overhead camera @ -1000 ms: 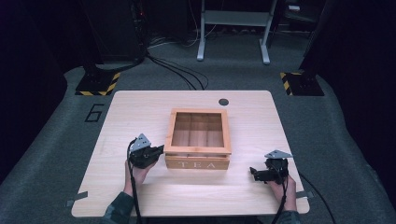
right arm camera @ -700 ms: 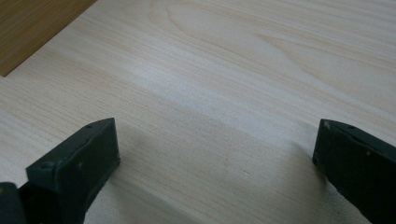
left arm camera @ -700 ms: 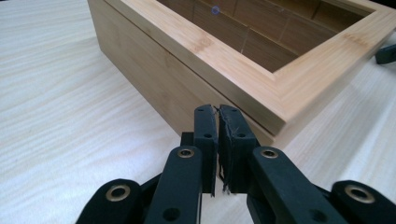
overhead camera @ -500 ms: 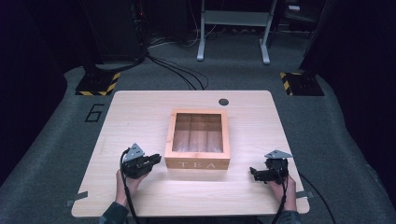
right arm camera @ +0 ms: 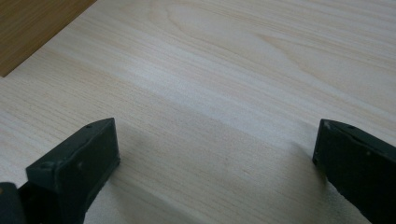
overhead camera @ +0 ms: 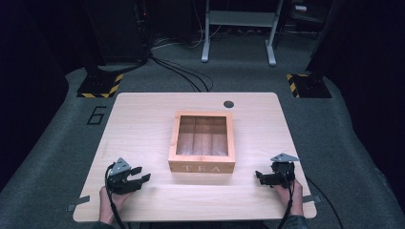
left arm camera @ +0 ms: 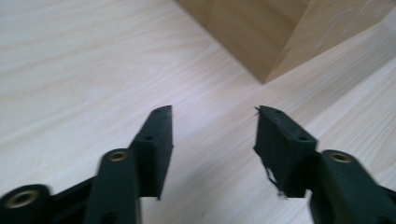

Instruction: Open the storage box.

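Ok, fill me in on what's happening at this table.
A person holds a gripper in each hand at a light wooden table. A wooden tea box with a clear lid sits shut in the middle. The left gripper is off the box's near left corner, its fingers have just been opening with nothing between them. The right gripper rests near the box's right, open and empty. Neither touches the box.
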